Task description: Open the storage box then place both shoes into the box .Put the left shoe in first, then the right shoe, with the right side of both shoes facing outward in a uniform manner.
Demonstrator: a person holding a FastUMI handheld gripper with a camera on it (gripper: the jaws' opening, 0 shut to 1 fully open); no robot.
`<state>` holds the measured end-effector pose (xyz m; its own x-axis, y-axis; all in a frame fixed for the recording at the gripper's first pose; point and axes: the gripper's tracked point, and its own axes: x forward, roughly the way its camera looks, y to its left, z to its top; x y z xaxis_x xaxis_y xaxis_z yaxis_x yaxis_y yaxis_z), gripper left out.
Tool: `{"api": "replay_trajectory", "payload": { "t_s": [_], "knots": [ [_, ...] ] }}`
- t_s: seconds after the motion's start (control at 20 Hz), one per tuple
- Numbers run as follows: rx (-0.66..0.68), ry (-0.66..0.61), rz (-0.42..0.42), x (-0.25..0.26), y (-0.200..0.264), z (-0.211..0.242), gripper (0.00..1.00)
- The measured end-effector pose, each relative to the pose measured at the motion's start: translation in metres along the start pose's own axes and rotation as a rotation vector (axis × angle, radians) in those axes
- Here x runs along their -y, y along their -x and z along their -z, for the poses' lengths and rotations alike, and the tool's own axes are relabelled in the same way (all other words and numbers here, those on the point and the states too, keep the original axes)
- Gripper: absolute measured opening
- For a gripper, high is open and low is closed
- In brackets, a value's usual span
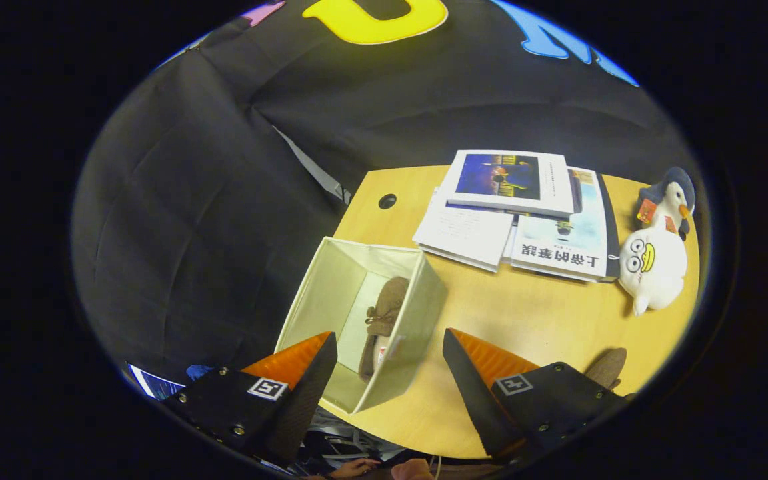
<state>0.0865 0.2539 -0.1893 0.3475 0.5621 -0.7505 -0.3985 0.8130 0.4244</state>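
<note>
Gripper (389,363) above the table (531,320), fingers spread wide, nothing between them; storage box (417,300) open, sitting at the table's edge just ahead of the fingers, its near wall between the tips; one brown shoe (381,320) already inside, lying along the right-hand wall of the box, bow showing; second brown shoe (607,367) on the table beside the right finger, mostly hidden behind it.

Judged stage: first shoe placed, second not yet fetched.

Risks: the box sits partly past the table's edge, so a push while dropping the next shoe in could tip or slide it off; soft fabric walls may fold if a finger catches the rim; the second shoe may land facing the wrong way, since its orientation cannot be read from here; the space left beside the first shoe looks narrow, so the newcomer could ride up on it.

Around: stack of books (524,213) beyond the box; plush duck (654,263) further right, near the far corner; cable hole (387,201) in the tabletop behind the box; a hand (357,469) low beneath the fingers; nothing lies between gripper and second shoe.
</note>
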Motion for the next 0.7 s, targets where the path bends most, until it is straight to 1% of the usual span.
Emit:
{"api": "replay_trajectory", "payload": {
  "t_s": [0.3,0.5,0.7],
  "knots": [
    [0.080,-0.065,0.023,0.054,0.032,0.010,0.97],
    [0.119,-0.074,0.048,0.089,0.049,0.022,0.97],
    [0.172,-0.078,0.104,0.130,0.063,0.036,0.97]
  ]
}}
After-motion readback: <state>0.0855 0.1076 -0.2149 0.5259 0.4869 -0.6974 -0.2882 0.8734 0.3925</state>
